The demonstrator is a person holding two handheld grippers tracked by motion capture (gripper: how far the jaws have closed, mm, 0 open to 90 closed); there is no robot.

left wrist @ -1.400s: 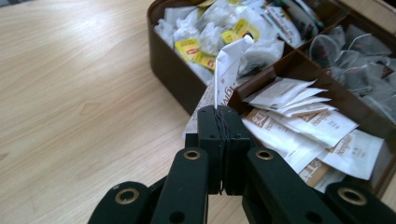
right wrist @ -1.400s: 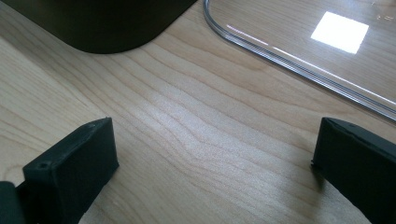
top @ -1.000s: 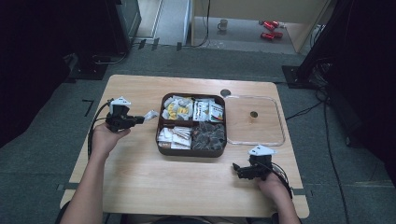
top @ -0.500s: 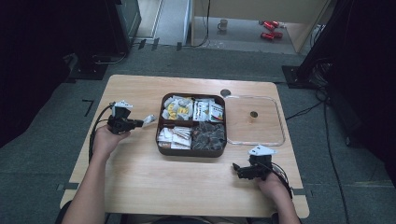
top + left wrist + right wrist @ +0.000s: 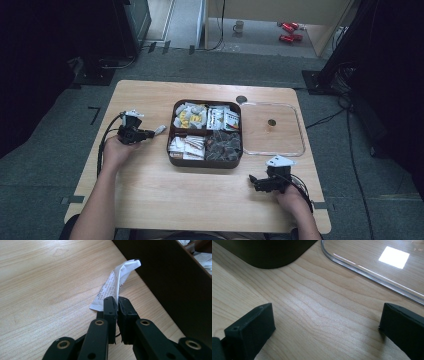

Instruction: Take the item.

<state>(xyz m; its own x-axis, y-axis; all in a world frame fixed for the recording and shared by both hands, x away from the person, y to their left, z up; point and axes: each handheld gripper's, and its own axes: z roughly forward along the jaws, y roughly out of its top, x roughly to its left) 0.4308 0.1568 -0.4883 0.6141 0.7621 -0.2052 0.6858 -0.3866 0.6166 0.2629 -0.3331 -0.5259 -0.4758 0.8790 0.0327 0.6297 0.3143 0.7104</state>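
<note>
A white printed sachet point(image 5: 115, 283) is pinched at its near end by my left gripper point(image 5: 117, 301), which is shut on it just left of the brown box's wall point(image 5: 172, 277). From above, that gripper point(image 5: 149, 133) sits at the table's left with the sachet point(image 5: 159, 129) poking toward the brown four-compartment box point(image 5: 171, 150) of packets. My right gripper point(image 5: 254, 182) rests near the front right, jaws wide open over bare wood point(image 5: 324, 322), nothing between them. A corner of the box point(image 5: 269, 252) lies ahead of it.
A clear plastic lid point(image 5: 298, 135) lies flat right of the box, its rim point(image 5: 372, 277) close ahead of the right gripper. A dark round hole point(image 5: 241, 99) marks the table behind the box. Cables trail from both grippers.
My left gripper has moved slightly toward me and leftward with the sachet, away from the box's edge. The right gripper has stayed put.
</note>
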